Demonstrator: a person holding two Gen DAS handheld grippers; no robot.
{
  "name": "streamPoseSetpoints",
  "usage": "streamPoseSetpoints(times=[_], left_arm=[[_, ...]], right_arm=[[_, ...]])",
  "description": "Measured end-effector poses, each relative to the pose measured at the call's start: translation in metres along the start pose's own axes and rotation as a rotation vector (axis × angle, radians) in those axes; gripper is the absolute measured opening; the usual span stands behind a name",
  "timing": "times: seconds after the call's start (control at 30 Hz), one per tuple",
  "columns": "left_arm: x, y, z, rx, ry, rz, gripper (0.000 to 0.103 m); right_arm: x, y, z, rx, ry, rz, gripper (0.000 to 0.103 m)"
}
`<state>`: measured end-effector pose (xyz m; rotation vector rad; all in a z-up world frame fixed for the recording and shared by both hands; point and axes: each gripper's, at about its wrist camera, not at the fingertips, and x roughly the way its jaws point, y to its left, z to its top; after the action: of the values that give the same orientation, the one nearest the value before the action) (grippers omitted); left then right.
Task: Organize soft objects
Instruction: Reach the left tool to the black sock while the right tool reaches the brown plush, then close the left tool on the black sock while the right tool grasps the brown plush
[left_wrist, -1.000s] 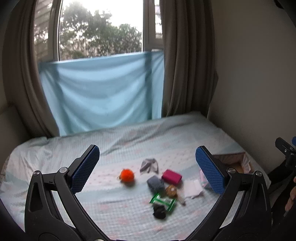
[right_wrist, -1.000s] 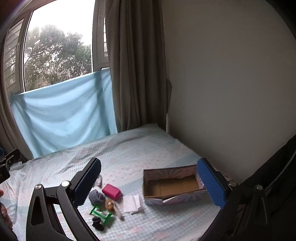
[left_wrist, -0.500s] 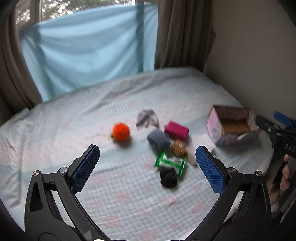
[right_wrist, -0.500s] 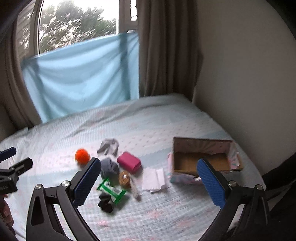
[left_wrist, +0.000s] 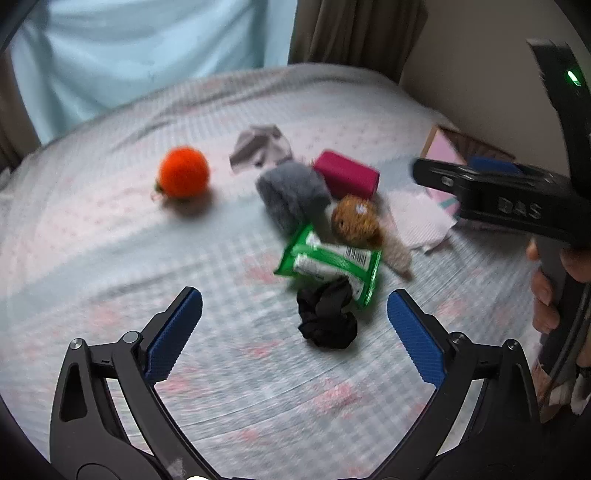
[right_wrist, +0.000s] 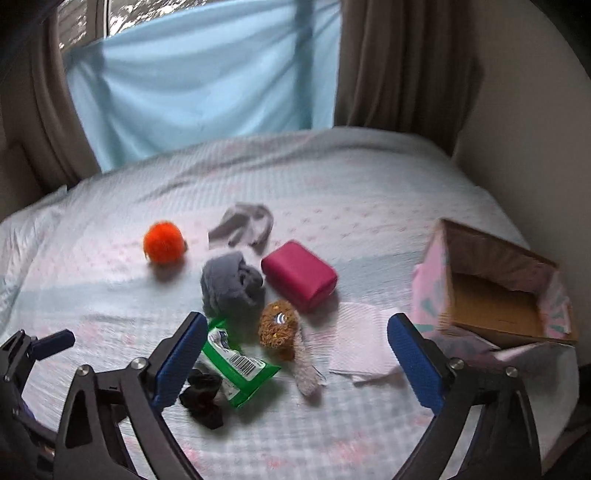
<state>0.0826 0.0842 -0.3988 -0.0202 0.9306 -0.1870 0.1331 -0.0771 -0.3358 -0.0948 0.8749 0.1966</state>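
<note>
Soft things lie clustered on the bed: an orange pompom (left_wrist: 183, 177) (right_wrist: 163, 242), a grey rolled sock (left_wrist: 291, 194) (right_wrist: 231, 282), a magenta pouch (left_wrist: 347, 177) (right_wrist: 300, 275), a brown plush (left_wrist: 354, 219) (right_wrist: 279, 326), a green wipes pack (left_wrist: 328, 260) (right_wrist: 236, 363) and a black scrunchie (left_wrist: 327, 319) (right_wrist: 202, 393). My left gripper (left_wrist: 294, 330) hovers open just above the scrunchie. My right gripper (right_wrist: 297, 356) hangs over the plush and a white tissue (right_wrist: 356, 343); its jaws are closing with nothing pressed between them. A pink cardboard box (right_wrist: 491, 291) lies open on the right.
A light grey cloth (right_wrist: 243, 223) lies behind the cluster. The bed (right_wrist: 332, 177) ends at a wall on the right and at brown curtains with a blue sheet at the back. In the left wrist view a hand (left_wrist: 554, 284) grips the right tool.
Both grippers have dropped toward the bed and tipped downward, so the objects look much larger and closer. Nothing was picked up.
</note>
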Motion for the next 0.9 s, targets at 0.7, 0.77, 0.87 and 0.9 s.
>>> streamPoseSetpoints(times=[0.7,0.77,0.87,0.9], left_arm=[[0.099,-0.029,-0.037,-0.001,0.128,-0.039,0.044],[0.101,-0.027,-0.034,-0.008,0.13,-0.043,0.036],[0.102,-0.02,-0.03,-0.028,0.139,-0.054,0.026],[0.102,-0.017,-0.029,-0.039,0.143,-0.058,0.024]], right_arm=[[0.152,-0.004,-0.033,-0.066,0.184,0.141,0.062],[0.155,-0.005,-0.032,-0.052,0.203,0.162,0.042],[0.153,-0.006,-0.032,-0.044,0.206,0.169,0.039],[0.151,-0.006,-0.032,-0.045,0.207,0.17,0.039]])
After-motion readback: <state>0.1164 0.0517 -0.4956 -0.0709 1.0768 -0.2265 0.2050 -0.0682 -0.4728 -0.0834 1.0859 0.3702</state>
